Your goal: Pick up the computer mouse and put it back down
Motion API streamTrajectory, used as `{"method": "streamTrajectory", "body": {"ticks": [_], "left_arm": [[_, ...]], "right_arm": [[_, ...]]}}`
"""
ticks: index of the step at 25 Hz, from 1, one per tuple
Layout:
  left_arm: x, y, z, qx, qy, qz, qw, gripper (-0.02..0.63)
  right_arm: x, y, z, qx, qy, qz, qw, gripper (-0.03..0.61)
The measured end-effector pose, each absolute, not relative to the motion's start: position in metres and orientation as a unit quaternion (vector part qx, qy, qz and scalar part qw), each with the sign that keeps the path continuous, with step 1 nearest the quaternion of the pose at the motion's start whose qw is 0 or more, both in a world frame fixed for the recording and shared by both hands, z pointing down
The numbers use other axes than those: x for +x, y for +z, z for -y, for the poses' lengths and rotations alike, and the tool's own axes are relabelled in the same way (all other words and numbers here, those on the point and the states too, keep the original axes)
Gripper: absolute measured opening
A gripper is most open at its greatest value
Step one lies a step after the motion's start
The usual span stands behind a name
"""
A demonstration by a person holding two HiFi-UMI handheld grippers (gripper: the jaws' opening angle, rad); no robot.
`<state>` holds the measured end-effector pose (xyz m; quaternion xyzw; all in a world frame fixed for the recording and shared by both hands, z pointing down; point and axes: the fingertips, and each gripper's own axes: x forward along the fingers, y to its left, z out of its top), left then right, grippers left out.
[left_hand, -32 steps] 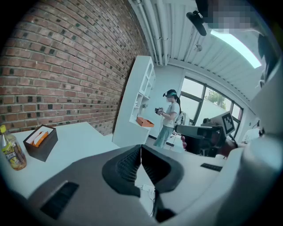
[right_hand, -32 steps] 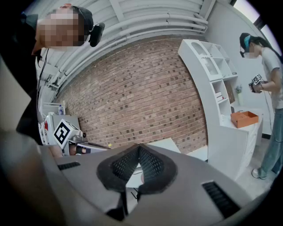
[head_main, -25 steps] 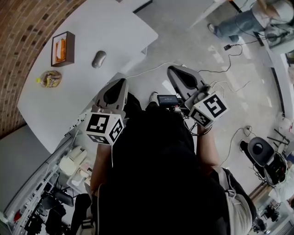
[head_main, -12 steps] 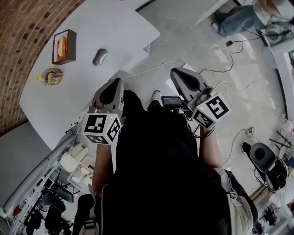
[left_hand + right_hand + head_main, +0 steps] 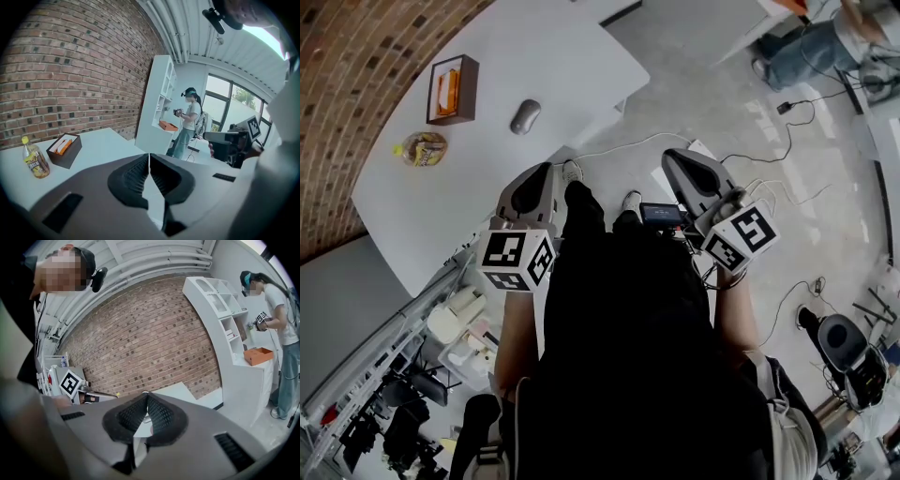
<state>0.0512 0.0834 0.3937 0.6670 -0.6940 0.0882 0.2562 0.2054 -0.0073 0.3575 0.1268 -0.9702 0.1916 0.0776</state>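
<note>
- Since the white table [image 5: 572, 66] takes up the upper left of the head view, it is taken as the work surface. The approach is judged to be the step in hand, with nothing lifted yet.
- The left gripper [image 5: 546, 171] is held by the table's near edge. Its jaws are pressed together with nothing between them, as the left gripper view [image 5: 149, 157] confirms.
- The right gripper [image 5: 673, 156] is held off the table, over the floor. Its jaws are likewise closed on nothing [image 5: 147, 395].
- A brown box [image 5: 455, 89] with orange contents is set near the brick wall.
- A small bottle [image 5: 424, 148] is seen lying just beside the box.
- The computer mouse [image 5: 525, 116] lies flat on the table to the right of the box, well apart from both grippers. It is not made out in the left gripper view and is probably hidden behind that gripper's own body.
- For the next move, the left jaws would need to be opened. The gripper would then be carried forward and lowered until the mouse's sides are straddled.
</note>
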Motion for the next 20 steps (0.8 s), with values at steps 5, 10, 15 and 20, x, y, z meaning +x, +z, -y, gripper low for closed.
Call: {"method": "streamTrajectory", "body": {"ticks": [5,10,15,20], "left_arm": [[0.026,0.401,-0.077,0.667,0.102,0.692,0.257,0.014],[-0.006,0.41,-0.069,0.666,0.116,0.691,0.258,0.015],[-0.036,0.421,-0.064,0.662,0.132,0.689,0.263,0.015],[-0.059,0.436,-0.057,0.667,0.165,0.678,0.26,0.031]], "right_arm": [[0.184,0.353,0.012,0.129,0.188,0.971,0.079,0.018],[0.157,0.35,0.018,0.131,0.182,0.971,0.086,0.018],[0.128,0.349,0.023,0.131,0.181,0.971,0.088,0.018],[0.098,0.347,0.027,0.124,0.178,0.972,0.089,0.018]]}}
